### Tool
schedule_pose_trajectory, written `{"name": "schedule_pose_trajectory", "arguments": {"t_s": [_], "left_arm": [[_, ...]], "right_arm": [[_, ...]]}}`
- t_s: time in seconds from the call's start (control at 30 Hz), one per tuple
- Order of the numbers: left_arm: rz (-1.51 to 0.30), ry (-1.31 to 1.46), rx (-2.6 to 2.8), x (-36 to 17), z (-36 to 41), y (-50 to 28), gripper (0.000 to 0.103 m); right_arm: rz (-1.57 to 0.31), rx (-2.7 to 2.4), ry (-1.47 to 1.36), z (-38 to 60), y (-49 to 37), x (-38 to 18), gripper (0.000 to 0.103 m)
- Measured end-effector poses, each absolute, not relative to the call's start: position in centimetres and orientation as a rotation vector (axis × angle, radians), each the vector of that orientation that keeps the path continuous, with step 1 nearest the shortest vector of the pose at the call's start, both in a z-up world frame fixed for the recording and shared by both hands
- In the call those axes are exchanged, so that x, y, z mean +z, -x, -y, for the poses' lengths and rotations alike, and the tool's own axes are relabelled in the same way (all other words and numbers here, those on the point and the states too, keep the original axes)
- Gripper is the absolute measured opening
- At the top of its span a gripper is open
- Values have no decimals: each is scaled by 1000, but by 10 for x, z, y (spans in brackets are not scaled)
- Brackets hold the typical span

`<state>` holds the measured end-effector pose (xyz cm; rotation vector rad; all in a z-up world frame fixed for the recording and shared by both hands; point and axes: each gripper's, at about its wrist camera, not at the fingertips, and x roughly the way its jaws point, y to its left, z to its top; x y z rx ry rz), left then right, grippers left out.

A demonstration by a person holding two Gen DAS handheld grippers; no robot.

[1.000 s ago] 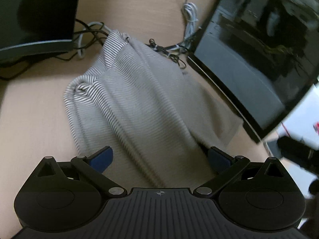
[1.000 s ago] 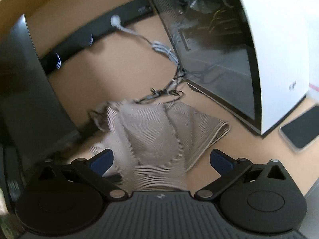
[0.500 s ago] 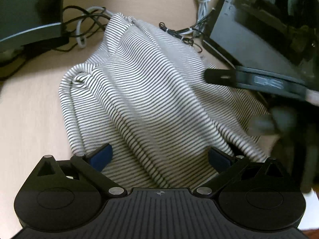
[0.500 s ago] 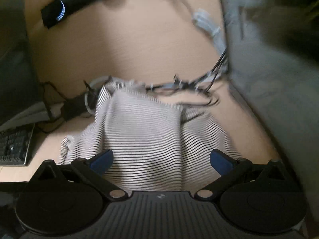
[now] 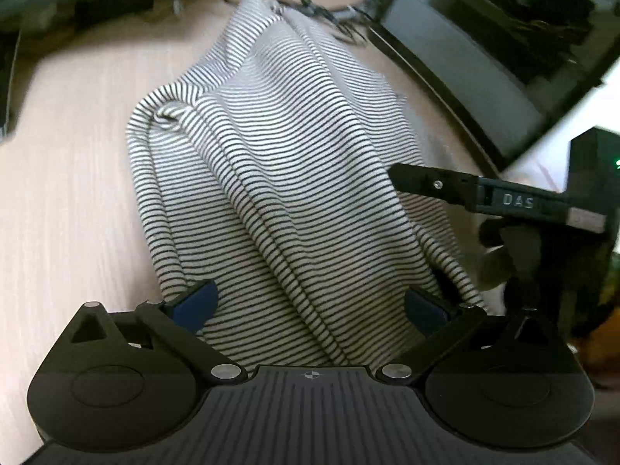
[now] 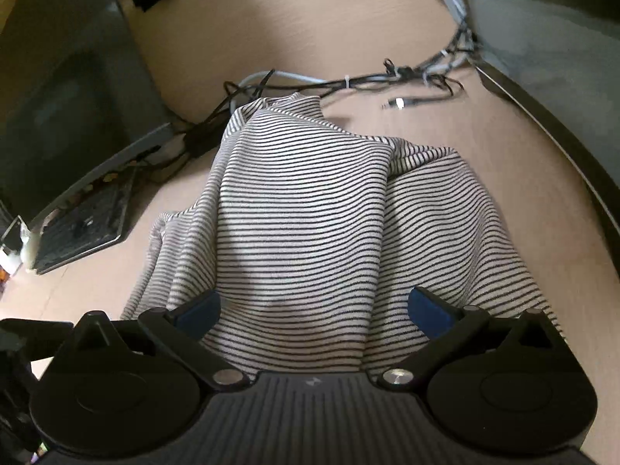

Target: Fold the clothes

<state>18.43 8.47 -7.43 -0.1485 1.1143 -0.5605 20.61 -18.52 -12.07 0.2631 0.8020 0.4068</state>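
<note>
Both grippers hang low over the crumpled black-and-white striped knit garment (image 5: 279, 178), where a second ago they looked down on it from higher and the cloth filled far less of each view. On the left side, the left gripper (image 5: 310, 306) has its blue-padded fingers spread wide, the near edge of the cloth lying between them, nothing pinched. Bunched ridges run lengthwise down the garment, which lies on the pale wooden desk (image 5: 66, 201), its far end touching the tangle of dark and grey cables (image 6: 348, 81). Further right, the right gripper (image 6: 314, 310) is equally wide apart over the near hem, and one of its black fingers (image 5: 430, 182) now reaches across the cloth's right edge in the left view, absent there a second ago. Rightmost stands the glass-sided computer case (image 5: 484, 77). Judging by this descent, both tools are set to take the near edge for a first fold.
</note>
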Motion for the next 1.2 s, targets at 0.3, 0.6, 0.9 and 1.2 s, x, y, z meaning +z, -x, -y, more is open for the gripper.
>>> {"name": "schedule_pose_trajectory", "arguments": {"t_s": [0.3,0.6,0.9,1.2], "left_arm": [[-1076,335,-582,-77,-111,-222,82],[-965,357,-569,-64,-103,-237,10],[-766,758,-189,-40,-270,-279,11],[-950,825,-272,-76,-305,-272,99]], "right_arm": [[-814,357,-250,176,-188,-118,103],[-805,314,-266,172,-186,-116,103],[-817,327,-166,156,-185,-116,103],[-873,318,31,120,-195,-112,103]]}}
